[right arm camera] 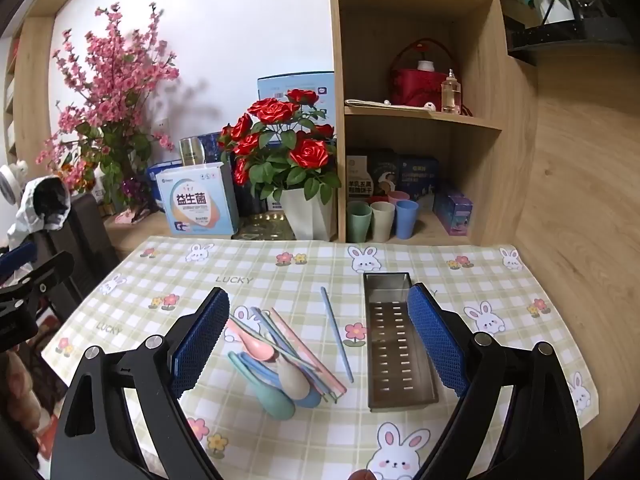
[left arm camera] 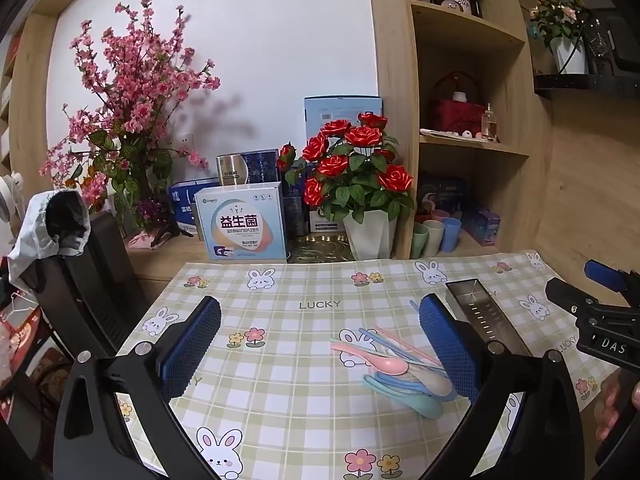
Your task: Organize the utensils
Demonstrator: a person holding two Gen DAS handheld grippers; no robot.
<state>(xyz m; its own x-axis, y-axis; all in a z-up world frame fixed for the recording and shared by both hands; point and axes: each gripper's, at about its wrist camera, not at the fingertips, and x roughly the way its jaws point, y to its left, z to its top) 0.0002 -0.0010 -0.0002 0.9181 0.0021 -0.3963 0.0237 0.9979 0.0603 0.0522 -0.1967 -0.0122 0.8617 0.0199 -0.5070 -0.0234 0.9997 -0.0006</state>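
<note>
A pile of pastel spoons [right arm camera: 280, 380] and chopsticks [right arm camera: 304, 352] lies on the checked mat [right arm camera: 280, 280]. One blue chopstick [right arm camera: 337, 338] lies apart to the right of the pile. A perforated steel utensil tray [right arm camera: 394, 344] lies empty to its right. My right gripper [right arm camera: 320, 344] is open and empty above the pile and tray. In the left wrist view the spoons [left arm camera: 404, 384], the chopsticks [left arm camera: 400, 346] and the tray [left arm camera: 486, 318] lie toward the right. My left gripper [left arm camera: 320, 348] is open and empty, left of the pile. The right gripper's body shows at the right edge [left arm camera: 600, 320].
A white pot of red roses [right arm camera: 288, 168], a supplement box [right arm camera: 196, 204] and pink blossoms [right arm camera: 108, 92] stand behind the mat. Several cups [right arm camera: 382, 220] and boxes fill the wooden shelf [right arm camera: 420, 116] at the back right. A black chair [left arm camera: 80, 280] stands at the left.
</note>
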